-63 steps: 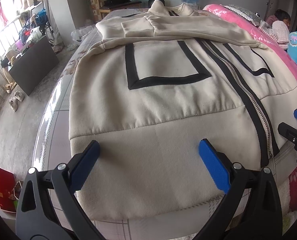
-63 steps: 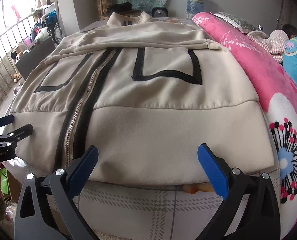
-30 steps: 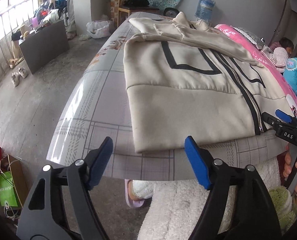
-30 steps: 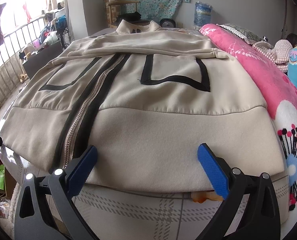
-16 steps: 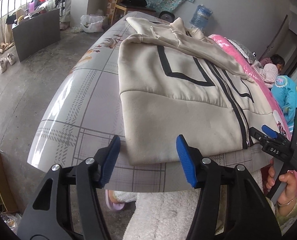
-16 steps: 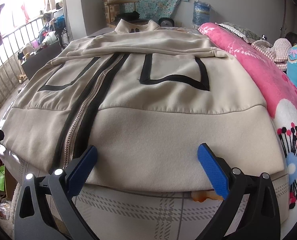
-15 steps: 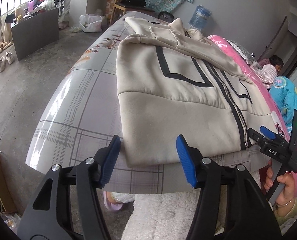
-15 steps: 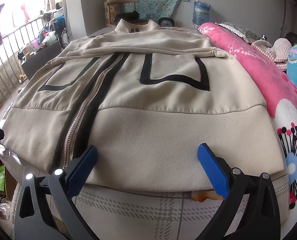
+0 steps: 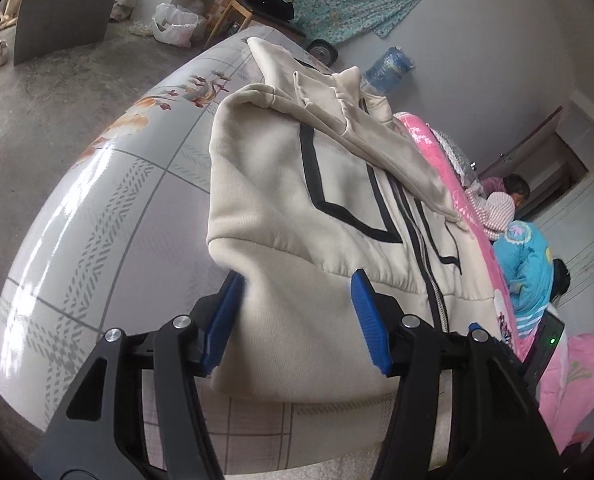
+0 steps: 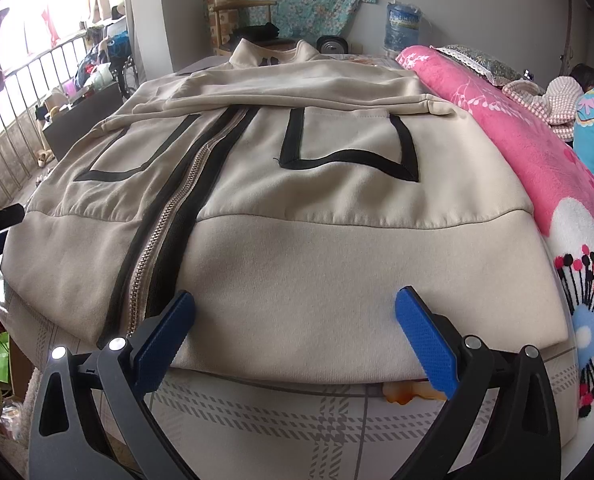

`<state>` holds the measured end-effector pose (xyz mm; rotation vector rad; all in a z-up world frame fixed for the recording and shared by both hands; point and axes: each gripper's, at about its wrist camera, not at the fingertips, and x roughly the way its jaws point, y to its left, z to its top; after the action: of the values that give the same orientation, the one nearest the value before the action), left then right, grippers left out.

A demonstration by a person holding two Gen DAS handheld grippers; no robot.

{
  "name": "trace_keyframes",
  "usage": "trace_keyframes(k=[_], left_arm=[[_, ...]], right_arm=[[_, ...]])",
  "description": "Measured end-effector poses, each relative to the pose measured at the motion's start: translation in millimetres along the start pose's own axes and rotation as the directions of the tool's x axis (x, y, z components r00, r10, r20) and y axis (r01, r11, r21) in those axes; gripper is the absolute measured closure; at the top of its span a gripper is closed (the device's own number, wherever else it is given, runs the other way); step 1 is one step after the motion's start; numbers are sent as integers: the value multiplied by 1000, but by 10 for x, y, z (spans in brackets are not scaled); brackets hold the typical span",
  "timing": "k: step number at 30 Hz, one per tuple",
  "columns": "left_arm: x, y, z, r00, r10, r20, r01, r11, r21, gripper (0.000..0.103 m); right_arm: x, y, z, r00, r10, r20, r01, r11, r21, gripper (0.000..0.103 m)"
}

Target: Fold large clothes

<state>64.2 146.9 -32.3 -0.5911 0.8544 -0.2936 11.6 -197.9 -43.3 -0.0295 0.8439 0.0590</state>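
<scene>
The left tool (image 9: 295, 320), black-framed with blue ribbed pads, is seen partly apart, with the near left corner of the hem of the cream zip-up fleece jacket with black trim (image 9: 309, 208) lying between its pads. The left-hand pad is partly covered by the fabric and the right-hand pad lies against the hem; whether the cloth is truly pinched cannot be told. The jacket is spread front-up on a bed covered with a glossy grey checked sheet printed with flowers (image 9: 97, 208), its sleeves folded across the chest.

The right tool (image 10: 295, 332) is held with its pads wide apart at the hem, to the right of the zip; nothing is held, and contact with the cloth cannot be judged.

In the left wrist view alone are shown the bare stretch of sheet beside the jacket and the concrete floor (image 9: 37, 92) beyond. In the right wrist view alone are shown the whole front with both black-outlined pockets, the metal zip (image 10: 177, 208), a pink floral fleece blanket (image 10: 537, 152) touching the jacket's right edge, and a railed window (image 10: 29, 80).
</scene>
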Motion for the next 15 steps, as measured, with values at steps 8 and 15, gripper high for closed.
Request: trace_keyframes(k=[8, 15], left_arm=[[-109, 83, -109, 993, -102, -57, 97, 993, -71, 50], [-191, -68, -296, 997, 5, -83, -4, 1000, 12, 68]], right_arm=[[-4, -2, -8, 1000, 3, 10, -3, 1000, -2, 6], [-7, -13, -1, 1000, 13, 1, -13, 1000, 0, 6]])
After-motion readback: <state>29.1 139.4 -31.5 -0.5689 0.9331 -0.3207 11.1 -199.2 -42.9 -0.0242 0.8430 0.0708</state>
